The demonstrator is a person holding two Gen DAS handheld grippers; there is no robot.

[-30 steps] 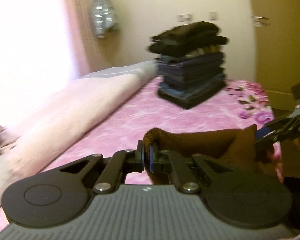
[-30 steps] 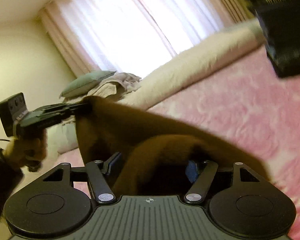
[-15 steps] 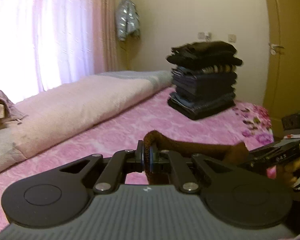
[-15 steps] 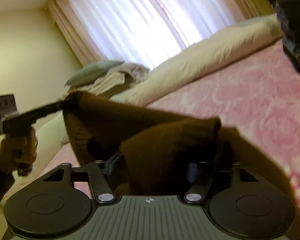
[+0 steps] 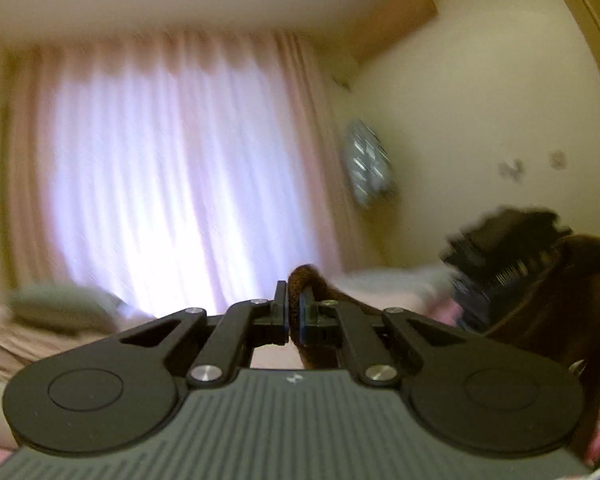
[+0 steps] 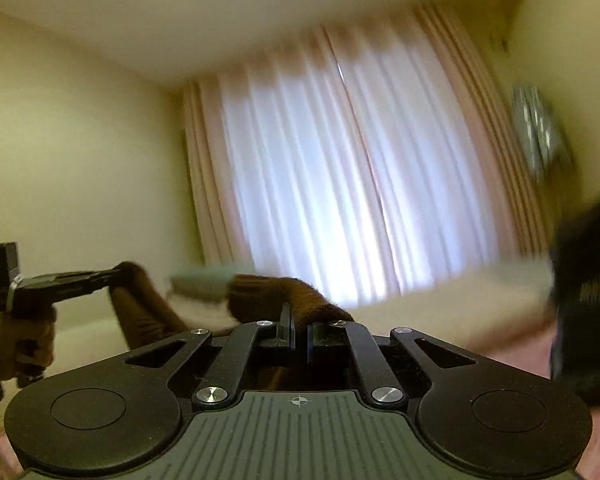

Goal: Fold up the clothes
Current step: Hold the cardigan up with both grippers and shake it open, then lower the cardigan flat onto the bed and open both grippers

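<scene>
A brown knit garment [image 5: 540, 300] hangs stretched between both grippers, raised above the bed. In the left wrist view my left gripper [image 5: 294, 300] is shut on a rolled edge of it, and the cloth runs off to the right. In the right wrist view my right gripper [image 6: 300, 324] has its jaws closing tight, with a fold of the brown garment [image 6: 276, 292] pinched between the pads. The left gripper [image 6: 118, 274] shows there at the far left, held by a hand [image 6: 16, 340] and clamped on the other end. The garment's lower part is hidden behind the gripper bodies.
A tall stack of dark folded clothes [image 5: 500, 248] stands on the pink bed at the right, close to my right gripper as a dark blur [image 6: 588, 312]. A bright curtained window [image 6: 340, 180] fills the background. A grey-green pillow [image 5: 56, 304] lies at the left.
Both grippers rose and tipped upward, so the views swung from the bed to the curtain and ceiling. The right jaws went from wide apart to shut on the garment, which was lifted with them.
</scene>
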